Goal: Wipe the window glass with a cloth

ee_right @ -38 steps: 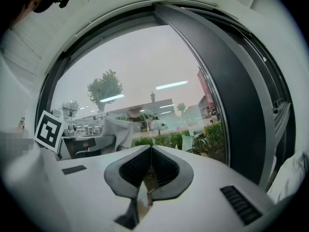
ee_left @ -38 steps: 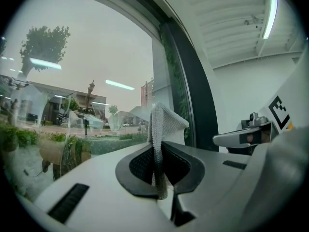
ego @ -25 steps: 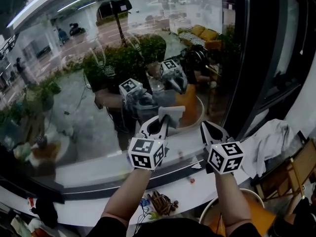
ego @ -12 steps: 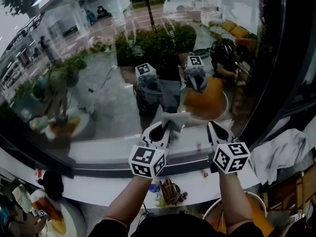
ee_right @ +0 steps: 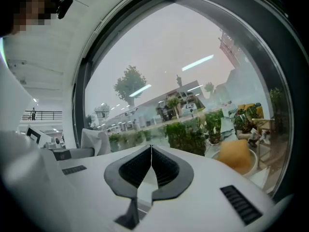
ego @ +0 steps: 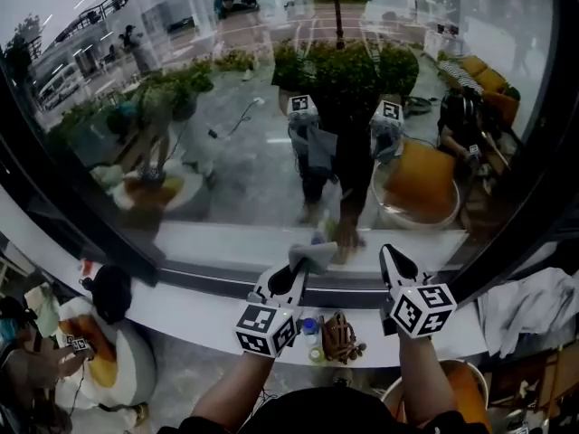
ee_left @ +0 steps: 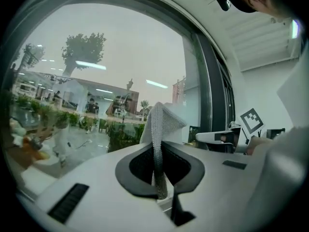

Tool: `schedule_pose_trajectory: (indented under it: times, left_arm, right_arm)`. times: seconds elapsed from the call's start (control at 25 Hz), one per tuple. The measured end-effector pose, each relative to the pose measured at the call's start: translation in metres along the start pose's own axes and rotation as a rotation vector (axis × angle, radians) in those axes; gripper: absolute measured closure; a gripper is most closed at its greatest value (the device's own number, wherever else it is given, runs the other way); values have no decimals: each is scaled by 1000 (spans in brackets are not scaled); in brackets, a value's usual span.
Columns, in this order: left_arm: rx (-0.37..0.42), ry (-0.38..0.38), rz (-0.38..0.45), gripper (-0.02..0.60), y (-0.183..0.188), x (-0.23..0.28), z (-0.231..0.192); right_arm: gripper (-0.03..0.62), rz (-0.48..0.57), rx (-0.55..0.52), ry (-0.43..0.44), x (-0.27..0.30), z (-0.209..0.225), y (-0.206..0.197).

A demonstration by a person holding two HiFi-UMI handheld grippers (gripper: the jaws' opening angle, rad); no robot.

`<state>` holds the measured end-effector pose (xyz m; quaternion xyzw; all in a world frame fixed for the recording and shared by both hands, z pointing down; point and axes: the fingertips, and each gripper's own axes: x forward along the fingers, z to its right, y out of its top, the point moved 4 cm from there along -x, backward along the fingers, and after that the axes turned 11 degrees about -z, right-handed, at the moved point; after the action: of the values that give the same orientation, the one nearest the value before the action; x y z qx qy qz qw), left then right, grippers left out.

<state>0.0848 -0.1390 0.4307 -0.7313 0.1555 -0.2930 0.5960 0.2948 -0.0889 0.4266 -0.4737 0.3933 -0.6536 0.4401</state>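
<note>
**Cloth pinched in the left gripper, low on the pane**

I have the grey knitted cloth point(ee_left: 162, 122) clamped in the left gripper point(ego: 301, 268). The left gripper view shows its jaws clenched on a fold of the fabric. The free end stands up past the tips toward 12 o'clock.

From the head view, the cloth sits at about 6 o'clock of the large curved window glass point(ego: 226, 143). It is just above the white outer sill point(ego: 208, 242) and the dark lower frame rail point(ego: 208, 281). I cannot tell whether it actually touches the pane.

The right gripper point(ego: 389, 256) is at 3 o'clock of the left one, near it but apart. Its jaws are pressed together with nothing between them, and its tips point at the glass.

Reflections of both grippers show in the pane at 12 o'clock of the real ones. A crumpled white fabric point(ego: 534, 301) lies at 3 o'clock of the right gripper, well apart from it.
</note>
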Motion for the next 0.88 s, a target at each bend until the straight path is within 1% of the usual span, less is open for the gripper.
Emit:
schedule_pose_trajectory:
  times: [0.24,0.32,0.44,0.72,0.88]
  left_arm:
    - [-63,64,-28,565,-50,-104,-61]
    - [-77,68,-38,565,-64,-133,-78]
    - [-79,59,-48,565,-81,-165,-98]
    - [-73,25,-87,565,-107,-234,-90]
    - [-63,-15,-98,565,-127,-262,-88]
  right_arm:
    - [565,-48,-1,56,17,-113,-52]
    - [566,-64,6,63,18,-145,-69]
    - [565,-79,9,59,20,-182,-93]
    - [566,-107,26,39,-24,-250,-141]
    - [566,-122,34,21,-43,-285,-169]
